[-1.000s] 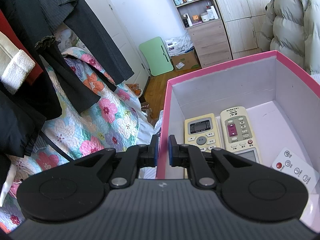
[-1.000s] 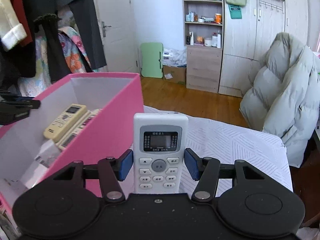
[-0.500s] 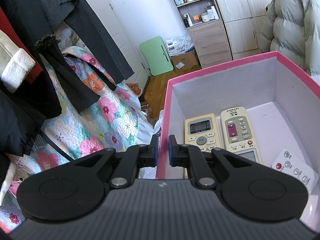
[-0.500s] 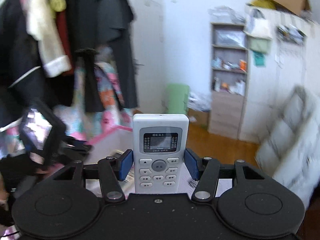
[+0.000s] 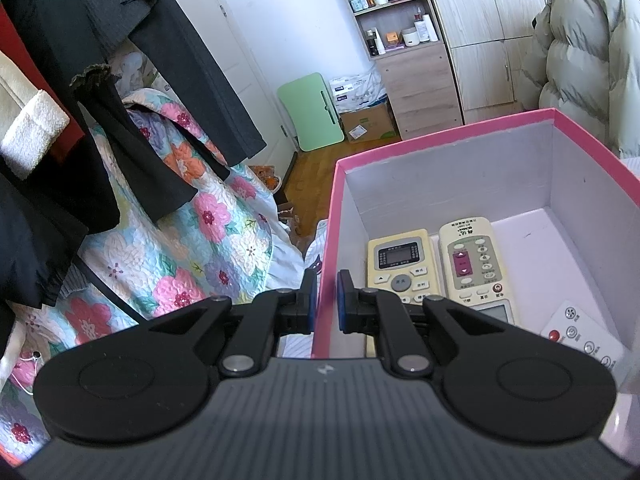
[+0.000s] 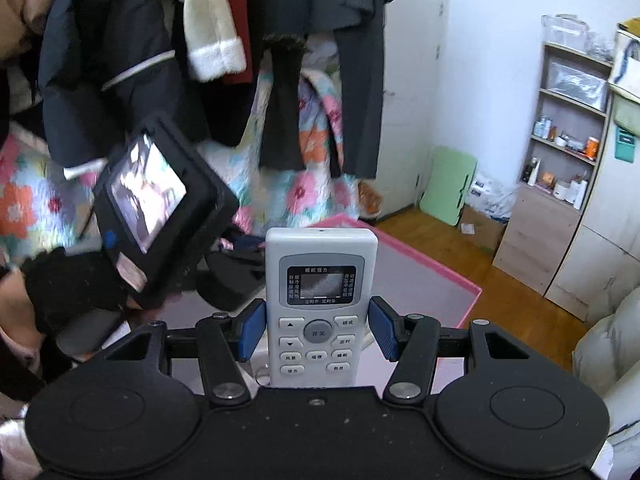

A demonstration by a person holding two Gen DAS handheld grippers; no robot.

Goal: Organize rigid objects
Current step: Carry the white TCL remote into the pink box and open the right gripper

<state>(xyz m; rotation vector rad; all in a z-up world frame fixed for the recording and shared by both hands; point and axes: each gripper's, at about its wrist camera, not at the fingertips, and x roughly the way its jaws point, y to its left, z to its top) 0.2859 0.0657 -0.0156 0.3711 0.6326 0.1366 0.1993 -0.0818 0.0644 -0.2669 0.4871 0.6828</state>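
A: Where does the left gripper [image 5: 327, 300] sit?

B: On the pink box [image 5: 440, 132]. Its blue pads are drawn in tight on the box's left wall, one pad outside and one inside, so it is clamping that pink wall near the corner closest to the camera.

A: And inside the box?

B: Three remotes lie on the white floor. A cream remote [image 5: 401, 266] rests just inside the gripped wall. A second cream remote with a magenta button panel [image 5: 476, 266] lies right beside it, parallel, farther from that wall. A flat white remote with a red button [image 5: 582, 332] sits further still from the wall, near the box's close edge, partly cut off by the gripper body.

A: What about the right gripper [image 6: 316, 330]?

B: It carries a white air-conditioner remote [image 6: 320, 304], upright, screen and buttons facing the camera. The blue pads stand at either flank of the remote's lower half. The gap there looks hairline, so whether they press it or merely bracket it is hard to call, though the remote hangs in place between them.

A: Where is that remote relative to the box?

B: Above the box's open top; the pink rim [image 6: 432, 258] shows behind and to the right of it.
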